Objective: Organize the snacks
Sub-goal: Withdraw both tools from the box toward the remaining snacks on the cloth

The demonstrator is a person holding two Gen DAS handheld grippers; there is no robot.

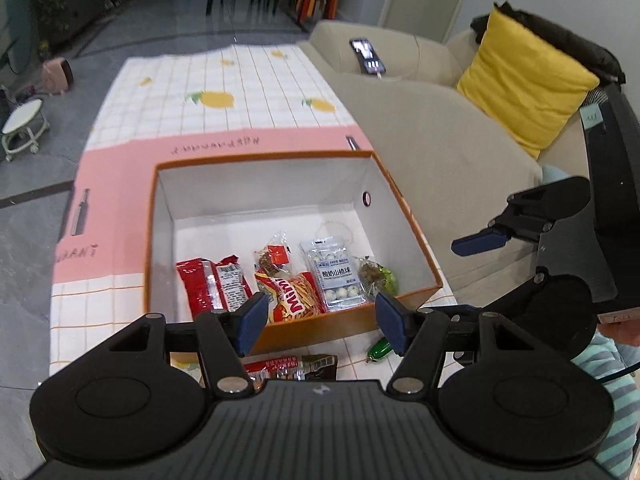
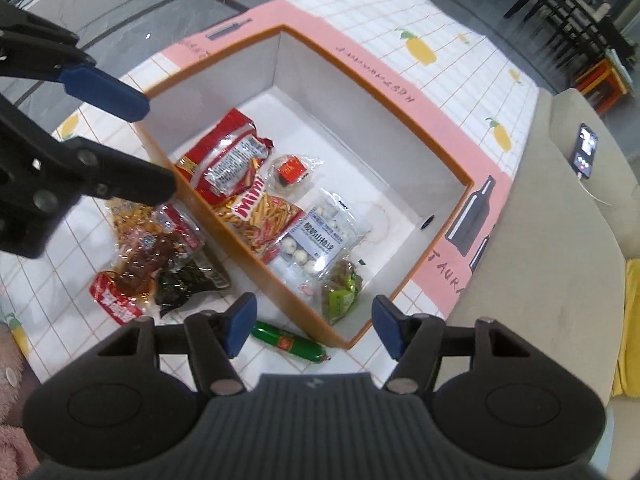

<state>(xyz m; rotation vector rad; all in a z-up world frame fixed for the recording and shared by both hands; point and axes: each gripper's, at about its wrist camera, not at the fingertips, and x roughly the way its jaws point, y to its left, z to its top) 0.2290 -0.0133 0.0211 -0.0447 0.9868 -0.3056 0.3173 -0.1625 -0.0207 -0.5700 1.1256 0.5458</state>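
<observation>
Already several snacks lie inside the orange box (image 2: 384, 98): a red packet (image 2: 228, 152), a Mimi stick-snack bag (image 2: 264, 216), a small red-labelled packet (image 2: 292, 170), a pale bag of white balls (image 2: 316, 236) and a green-wrapped packet (image 2: 340, 288), all bunched along the near wall on the white floor of the box. The box stands on the checked surface (image 2: 440, 64) beside a beige sofa (image 1: 400, 120).

Both claws hang above the near edge of the box with nothing between their blue pads. The left claw (image 1: 322, 322) has its jaws spread wide and empty. The right claw (image 2: 312, 330) also stands apart and empty, its pads well clear of anything.

Outside the box, snacks remain on the surface: a green sausage stick (image 2: 290, 342) lies just beside the box's near corner, directly under the right claw, and a heap of packets (image 2: 156, 256), red, brown and dark green, lies further left against the box wall.

My reading is that the work sits between placements, with roughly half the snacks stowed. The next move calls for one claw to drop onto a leftover item; the sausage stick looks the closest pick for the right claw. It is slim and round, so the jaws should straddle it across its width and close squarely, or it may roll away.
</observation>
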